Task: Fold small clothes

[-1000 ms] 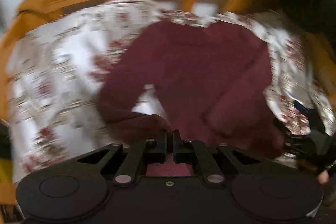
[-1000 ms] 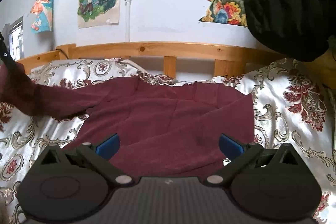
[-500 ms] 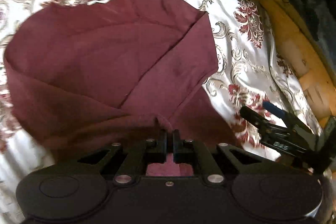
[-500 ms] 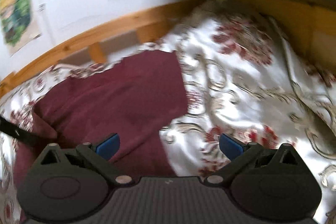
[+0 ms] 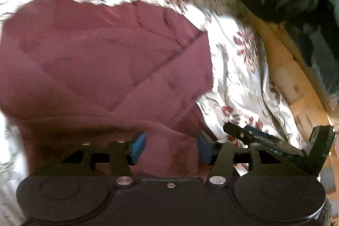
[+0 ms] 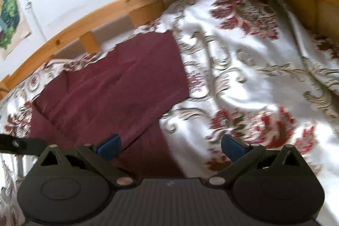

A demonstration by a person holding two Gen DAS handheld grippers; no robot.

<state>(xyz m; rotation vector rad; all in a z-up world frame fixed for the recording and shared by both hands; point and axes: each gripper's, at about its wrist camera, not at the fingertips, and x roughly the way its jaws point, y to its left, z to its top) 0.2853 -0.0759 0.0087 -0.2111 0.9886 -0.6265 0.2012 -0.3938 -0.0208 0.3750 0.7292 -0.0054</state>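
Left wrist view: my left tongs (image 5: 171, 146) have just been opening; they now stand released, with the maroon garment (image 5: 101, 60) lying beneath the gap, pressed by neither pad. The garment lies partly folded on the patterned bedspread (image 5: 239, 69). My right tongs (image 5: 254, 137) show at the lower right.

Right wrist view: the right tongs (image 6: 169, 146) are released over the garment's near edge (image 6: 148, 154). I judge the cloth light, limp and non-fragile; I would grip at hem corners or seams.

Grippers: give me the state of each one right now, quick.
Left gripper: open, jaws have just been opening, the maroon shirt lies between them, released.
Right gripper: open, holding nothing.
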